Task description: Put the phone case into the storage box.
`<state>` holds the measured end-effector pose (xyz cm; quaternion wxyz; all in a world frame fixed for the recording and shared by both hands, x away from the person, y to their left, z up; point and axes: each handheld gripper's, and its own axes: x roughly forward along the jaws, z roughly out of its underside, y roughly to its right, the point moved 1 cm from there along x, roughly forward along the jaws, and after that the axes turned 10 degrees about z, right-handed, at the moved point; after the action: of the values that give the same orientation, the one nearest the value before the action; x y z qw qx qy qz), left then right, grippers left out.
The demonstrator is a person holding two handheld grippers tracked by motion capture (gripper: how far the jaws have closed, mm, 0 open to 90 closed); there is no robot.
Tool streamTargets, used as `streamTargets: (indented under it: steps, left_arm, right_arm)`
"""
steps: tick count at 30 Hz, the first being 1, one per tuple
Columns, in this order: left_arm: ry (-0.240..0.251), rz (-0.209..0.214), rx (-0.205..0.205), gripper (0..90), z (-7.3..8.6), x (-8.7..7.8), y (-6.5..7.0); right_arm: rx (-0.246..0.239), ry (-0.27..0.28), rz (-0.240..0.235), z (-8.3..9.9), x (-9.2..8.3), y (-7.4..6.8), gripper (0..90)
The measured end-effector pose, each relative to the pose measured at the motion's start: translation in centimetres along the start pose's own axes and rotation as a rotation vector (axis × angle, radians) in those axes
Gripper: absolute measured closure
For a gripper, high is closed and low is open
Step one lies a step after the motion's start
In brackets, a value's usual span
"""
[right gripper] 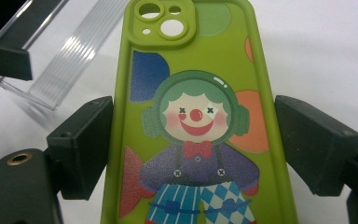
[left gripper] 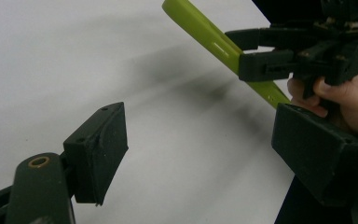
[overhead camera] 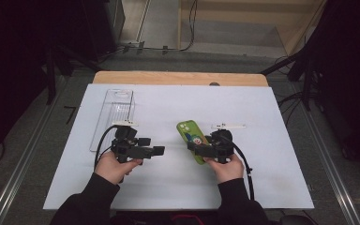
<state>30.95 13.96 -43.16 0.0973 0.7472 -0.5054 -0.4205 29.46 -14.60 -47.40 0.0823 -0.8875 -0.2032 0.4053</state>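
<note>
Black jaws of the right gripper (right gripper: 193, 154) are seen at either long edge of the case (right gripper: 193, 116), clamped on its lower half; the left pad touches the edge, while a thin gap seems left at the right pad, so the grip is judged firm but not certain. Case is green, clown print and camera cutout facing up, held a little off the desk (overhead camera: 272, 187) near the middle of the near half. Its long axis runs away from the right hand (overhead camera: 228, 168), toward the far edge, tilted slightly left. Left gripper (overhead camera: 152, 147) is held apart, jaws spread, nothing between them, pointed across at the case. From the left gripper view the case (left gripper: 205, 35) is seen edge-on, up and right of the open jaws. Clear tray (overhead camera: 114, 117) lies toward the far left corner, beyond the left hand (overhead camera: 114, 166). Coming move is judged to turn on this: case lies to the right of the left gripper, side-on to it.
</note>
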Motion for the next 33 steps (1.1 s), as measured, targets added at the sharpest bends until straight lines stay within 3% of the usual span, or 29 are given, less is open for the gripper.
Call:
streamTargets:
  steps: [9,21,30,33]
  left_arm:
    - [0.016,-0.02,-0.031,19.2,-1.2,1.1,-0.3]
    - [0.031,-0.056,-0.041,22.2,-2.8,2.4,-0.5]
    - [0.056,-0.049,-0.09,22.8,-3.7,2.7,-0.8]
    - [0.059,-0.065,-0.097,23.0,-3.9,3.0,-1.0]
  right_arm:
    - [0.044,0.029,-0.022,0.2,1.0,-0.6,14.5]
    - [0.102,0.048,-0.055,0.9,1.6,-0.8,14.5]
    - [0.114,0.064,-0.053,1.2,1.7,-1.2,14.5]
    - [0.132,0.067,-0.065,1.3,1.8,-1.2,14.5]
